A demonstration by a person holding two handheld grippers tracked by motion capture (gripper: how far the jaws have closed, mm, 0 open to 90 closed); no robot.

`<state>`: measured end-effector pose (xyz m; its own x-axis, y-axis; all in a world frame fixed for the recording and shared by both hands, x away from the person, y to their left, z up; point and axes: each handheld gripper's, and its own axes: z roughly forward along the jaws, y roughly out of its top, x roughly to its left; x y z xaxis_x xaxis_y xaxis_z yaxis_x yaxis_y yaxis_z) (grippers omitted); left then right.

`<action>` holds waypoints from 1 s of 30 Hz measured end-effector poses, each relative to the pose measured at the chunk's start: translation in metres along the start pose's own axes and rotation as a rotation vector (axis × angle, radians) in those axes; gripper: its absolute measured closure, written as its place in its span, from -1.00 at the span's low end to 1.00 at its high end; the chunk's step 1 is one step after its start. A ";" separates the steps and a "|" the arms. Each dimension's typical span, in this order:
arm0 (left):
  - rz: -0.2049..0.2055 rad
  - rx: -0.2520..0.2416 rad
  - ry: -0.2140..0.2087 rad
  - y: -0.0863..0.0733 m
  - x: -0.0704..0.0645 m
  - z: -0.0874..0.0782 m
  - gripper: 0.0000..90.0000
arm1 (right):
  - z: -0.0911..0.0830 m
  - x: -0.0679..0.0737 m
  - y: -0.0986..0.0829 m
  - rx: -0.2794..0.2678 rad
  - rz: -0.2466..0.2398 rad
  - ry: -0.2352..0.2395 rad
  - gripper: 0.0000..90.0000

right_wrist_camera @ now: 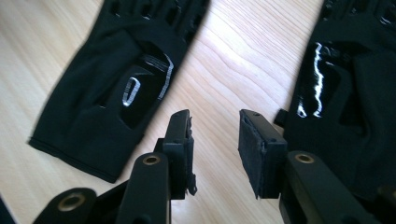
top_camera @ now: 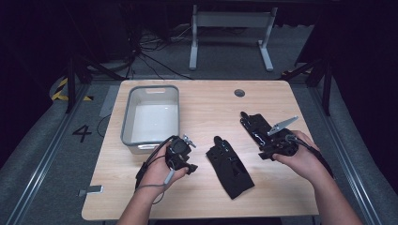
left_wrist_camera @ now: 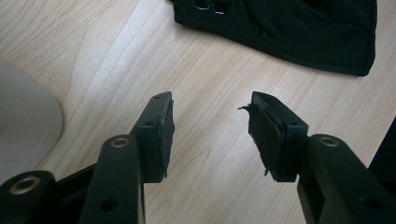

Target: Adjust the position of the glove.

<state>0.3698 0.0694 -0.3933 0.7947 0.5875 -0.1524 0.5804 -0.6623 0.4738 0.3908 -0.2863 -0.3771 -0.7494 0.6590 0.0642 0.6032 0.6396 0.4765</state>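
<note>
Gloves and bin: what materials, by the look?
Gloves: black knit fabric, matte, hemmed cuff; glossy patches look like rubber or vinyl, going by the glare. Bin: grey moulded plastic, probably, with smooth walls and rounded corners.

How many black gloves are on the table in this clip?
2. One glove lies at the table's middle front between the hands; the other glove lies to its right, partly under the right gripper.

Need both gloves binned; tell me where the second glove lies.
High view: second glove lies right of the centre glove, partly under the right hand-held gripper.
</note>
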 end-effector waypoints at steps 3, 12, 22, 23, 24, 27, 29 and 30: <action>-0.008 -0.013 -0.005 0.001 0.001 -0.002 0.14 | -0.002 0.003 0.000 -0.047 -0.011 0.013 0.37; 0.004 -0.056 -0.044 0.010 0.001 -0.001 0.20 | 0.007 0.019 -0.013 -0.140 -0.010 0.116 0.31; 0.033 -0.078 -0.072 0.030 -0.004 0.020 0.20 | 0.020 0.054 -0.032 -0.037 -0.038 0.078 0.29; 0.037 -0.072 -0.069 0.033 -0.005 0.024 0.19 | 0.022 0.056 -0.033 -0.033 -0.040 0.080 0.28; 0.037 -0.072 -0.069 0.033 -0.005 0.024 0.19 | 0.022 0.056 -0.033 -0.033 -0.040 0.080 0.28; 0.032 -0.053 -0.068 0.040 -0.003 0.039 0.20 | 0.030 0.062 -0.039 -0.010 -0.035 0.083 0.28; 0.022 -0.049 -0.060 0.043 -0.001 0.046 0.20 | 0.033 0.063 -0.041 -0.013 -0.028 0.079 0.27; 0.010 -0.050 -0.058 0.044 -0.001 0.049 0.20 | 0.034 0.064 -0.042 -0.018 -0.021 0.077 0.27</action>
<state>0.4037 0.0171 -0.4151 0.8104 0.5520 -0.1961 0.5636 -0.6433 0.5182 0.3266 -0.2579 -0.4226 -0.7809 0.6127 0.1211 0.5828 0.6450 0.4943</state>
